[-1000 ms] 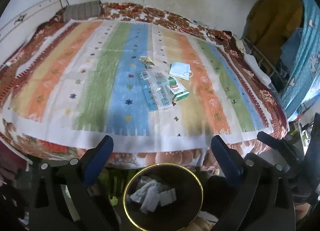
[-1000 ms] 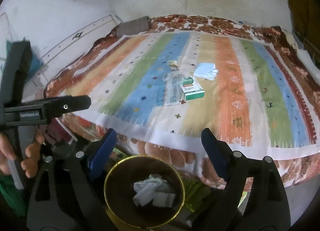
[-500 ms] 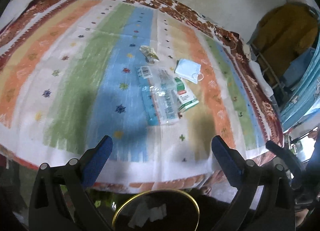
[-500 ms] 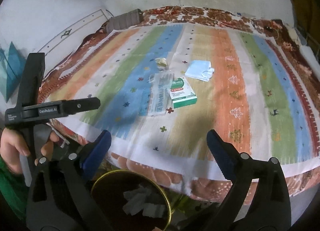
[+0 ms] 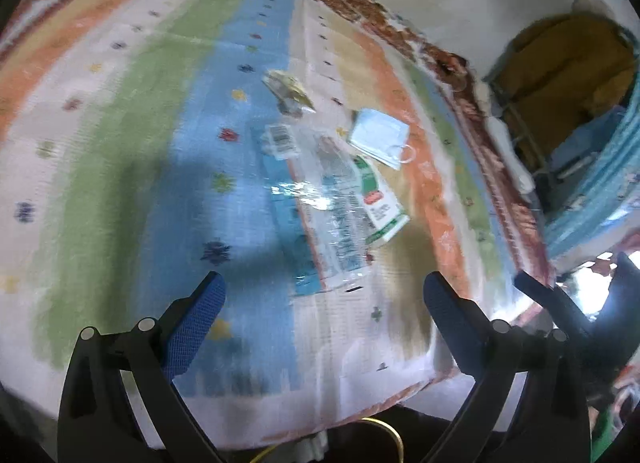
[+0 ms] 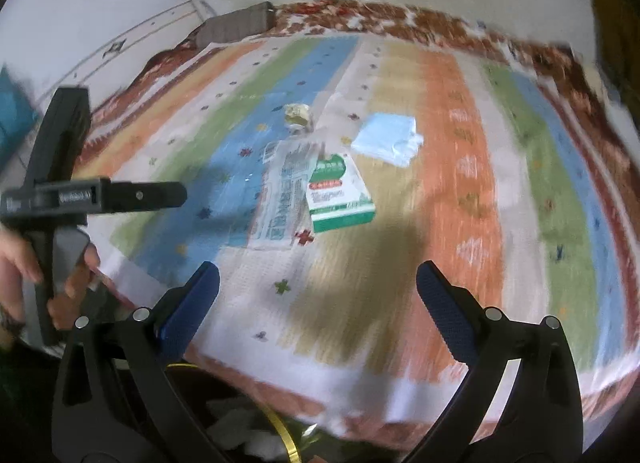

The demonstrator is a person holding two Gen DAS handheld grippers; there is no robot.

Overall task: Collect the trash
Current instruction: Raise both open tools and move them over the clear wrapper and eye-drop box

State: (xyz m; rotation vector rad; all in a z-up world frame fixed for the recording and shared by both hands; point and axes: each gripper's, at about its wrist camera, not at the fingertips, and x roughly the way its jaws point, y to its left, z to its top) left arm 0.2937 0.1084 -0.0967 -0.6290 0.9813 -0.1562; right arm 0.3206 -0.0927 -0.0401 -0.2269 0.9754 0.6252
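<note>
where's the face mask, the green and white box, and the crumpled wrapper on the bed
face mask [image 6: 385, 137]: right wrist view, middle of its pale blue panel
green and white box [image 6: 338, 195]: right wrist view, printed top face
crumpled wrapper [image 5: 289, 90]: left wrist view, centre of the crinkled foil

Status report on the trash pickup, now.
Left tongs open, empty. Right tongs open, empty, just widened. Clear wrapper, green box, face mask, crumpled scrap on the striped bedspread. Nothing blocking.
</note>
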